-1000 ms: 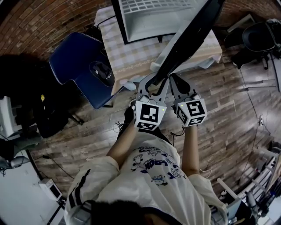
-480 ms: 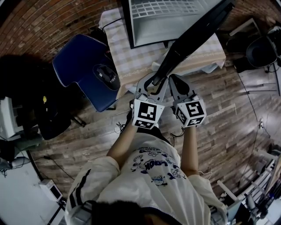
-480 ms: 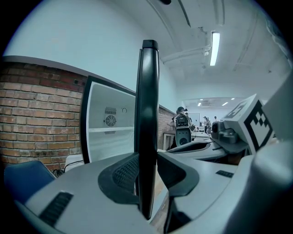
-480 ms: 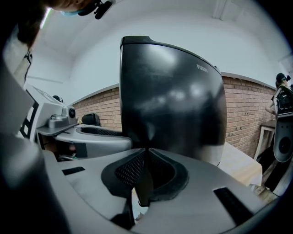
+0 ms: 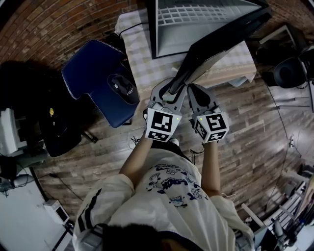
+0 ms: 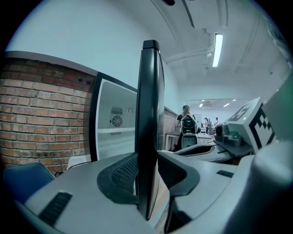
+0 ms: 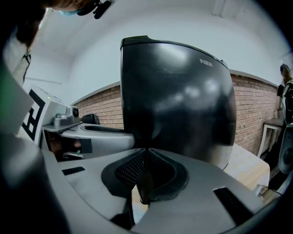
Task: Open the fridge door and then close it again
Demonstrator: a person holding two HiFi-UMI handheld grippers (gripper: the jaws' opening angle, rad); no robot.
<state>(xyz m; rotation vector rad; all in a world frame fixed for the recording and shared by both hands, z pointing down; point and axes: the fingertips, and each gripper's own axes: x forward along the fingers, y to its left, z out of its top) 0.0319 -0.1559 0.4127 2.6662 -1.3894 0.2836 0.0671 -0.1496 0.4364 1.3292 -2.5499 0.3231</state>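
only the head view shows us the checked table (image 5: 140,59) with the fridge (image 5: 171,37) standing on it, its white inside holding 1 wire shelf (image 5: 196,12). the fridge door (image 5: 221,41) stands swung out toward us. the left gripper view alone shows the left gripper (image 6: 147,171) pinching that door's edge, its jaws just now widening. the right gripper view shows the right gripper (image 7: 145,176) pressed together, with the door's black outer face just ahead.

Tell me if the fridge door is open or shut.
Open. The fridge door stands swung well out, exposing the white interior and its wire shelf in the head view.
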